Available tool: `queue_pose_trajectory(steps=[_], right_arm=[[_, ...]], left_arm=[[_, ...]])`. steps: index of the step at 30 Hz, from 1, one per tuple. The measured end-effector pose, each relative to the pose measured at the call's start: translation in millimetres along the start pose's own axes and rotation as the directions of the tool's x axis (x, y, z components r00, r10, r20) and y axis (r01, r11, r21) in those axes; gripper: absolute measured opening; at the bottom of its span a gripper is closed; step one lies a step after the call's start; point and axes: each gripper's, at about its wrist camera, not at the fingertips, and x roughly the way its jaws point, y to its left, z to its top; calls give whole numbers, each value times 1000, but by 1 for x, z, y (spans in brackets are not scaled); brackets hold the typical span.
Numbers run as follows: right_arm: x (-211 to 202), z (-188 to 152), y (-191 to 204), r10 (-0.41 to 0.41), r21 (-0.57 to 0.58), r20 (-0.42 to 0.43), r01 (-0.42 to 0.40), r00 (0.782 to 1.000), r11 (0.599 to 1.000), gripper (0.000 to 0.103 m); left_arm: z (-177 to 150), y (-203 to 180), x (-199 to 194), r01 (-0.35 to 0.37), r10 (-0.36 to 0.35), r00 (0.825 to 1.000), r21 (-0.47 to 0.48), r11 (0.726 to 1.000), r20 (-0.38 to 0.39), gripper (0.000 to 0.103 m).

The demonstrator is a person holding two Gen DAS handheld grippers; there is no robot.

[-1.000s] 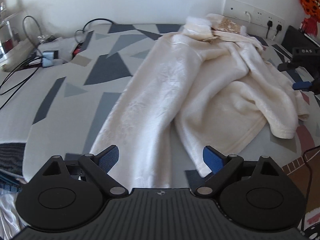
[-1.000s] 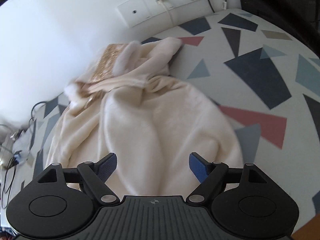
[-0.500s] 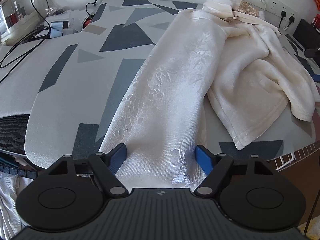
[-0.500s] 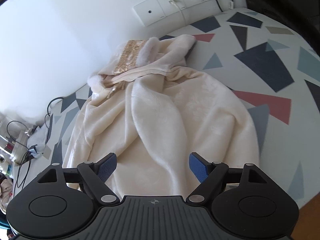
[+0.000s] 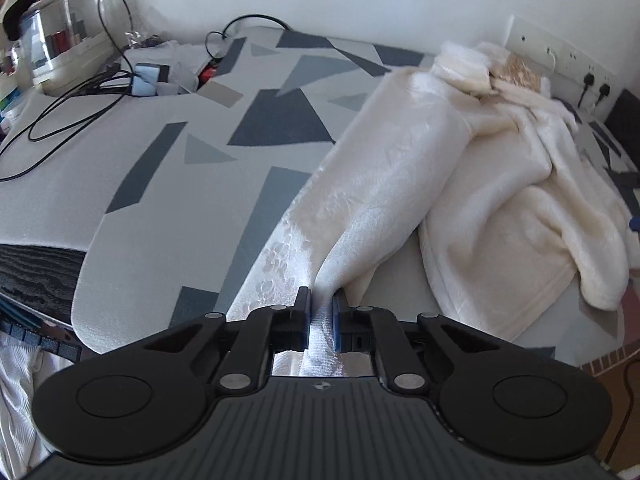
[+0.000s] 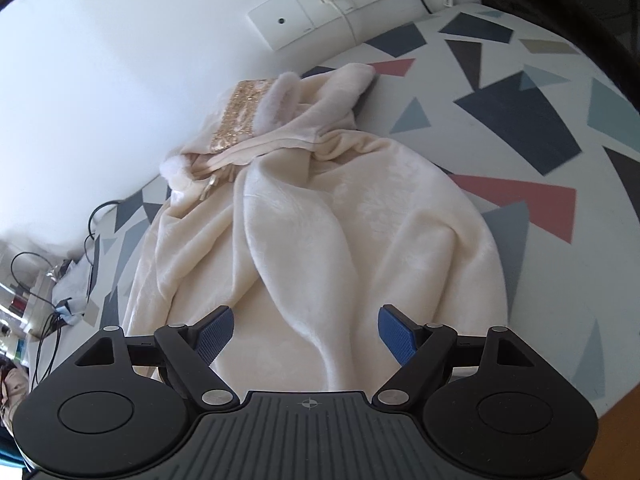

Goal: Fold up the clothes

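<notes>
A cream plush garment (image 5: pixel 400 168) with a gold sequin patch and white fur trim lies rumpled on a bed cover (image 5: pixel 160 184) printed with grey and blue triangles. In the left wrist view my left gripper (image 5: pixel 321 312) is shut on the garment's near hem, and the cloth rises in a pinched ridge from between the pads. In the right wrist view the same garment (image 6: pixel 328 216) spreads out below my right gripper (image 6: pixel 306 332), which hangs open just above a fold with nothing pressed between its blue pads.
Black cables (image 5: pixel 72 100), a small blue box (image 5: pixel 145 80) and a clear container (image 5: pixel 52 52) clutter the far left. A white socket strip (image 6: pixel 344 4) with plugs runs along the wall. The bed's near edge (image 5: pixel 60 316) drops off at the lower left.
My left gripper has closed from wide open onto the garment's near hem, bunching the cloth into a ridge. My right gripper stays open over the garment.
</notes>
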Motion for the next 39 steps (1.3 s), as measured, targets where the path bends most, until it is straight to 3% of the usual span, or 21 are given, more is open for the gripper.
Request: queue_pose_trajectory(steps=[5, 9, 14, 20, 22, 24, 26, 28, 30, 31, 34, 35, 39], right_arm=[[5, 13, 9, 40, -22, -4, -40, 999, 999, 77], [10, 24, 15, 80, -30, -8, -80, 997, 996, 77], [15, 36, 14, 123, -24, -8, -124, 992, 992, 77], [22, 48, -6, 153, 58, 3, -153, 988, 987, 77], [25, 54, -10, 155, 89, 18, -156, 988, 984, 77], [24, 62, -11, 168, 92, 44, -171, 985, 981, 77], [22, 70, -12, 181, 95, 71, -187, 981, 978, 77], [20, 76, -13, 176, 84, 89, -184, 980, 979, 77], [17, 78, -18, 156, 80, 100, -164, 983, 983, 77], [16, 79, -21, 146, 78, 105, -154, 984, 985, 77], [12, 74, -36, 98, 116, 122, -112, 988, 987, 77], [10, 71, -41, 75, 134, 132, -92, 988, 987, 77], [-1, 60, -68, -53, 194, 164, 20, 985, 981, 77]], left_arm=[[47, 5, -49, 96, -88, 991, -81, 992, 99, 7], [98, -7, -77, 179, -159, 963, -76, 981, 217, 7], [153, -30, -67, 243, -217, 937, -64, 968, 276, 7], [224, -76, -18, 207, -189, 939, -31, 978, 288, 7], [263, -101, -6, 214, -203, 915, 7, 977, 349, 7], [301, -128, 0, 232, -227, 876, 41, 972, 426, 7], [336, -153, 15, 281, -280, 857, 63, 958, 433, 8], [359, -180, 50, 311, -331, 886, 115, 944, 324, 15], [361, -205, 91, 243, -267, 951, 155, 958, 158, 35], [354, -212, 108, 212, -233, 968, 190, 959, 94, 51], [313, -216, 133, 146, -163, 986, 287, 947, 36, 57], [299, -209, 138, 148, -157, 988, 287, 947, 10, 62], [255, -171, 140, 169, -158, 985, 238, 956, -67, 63]])
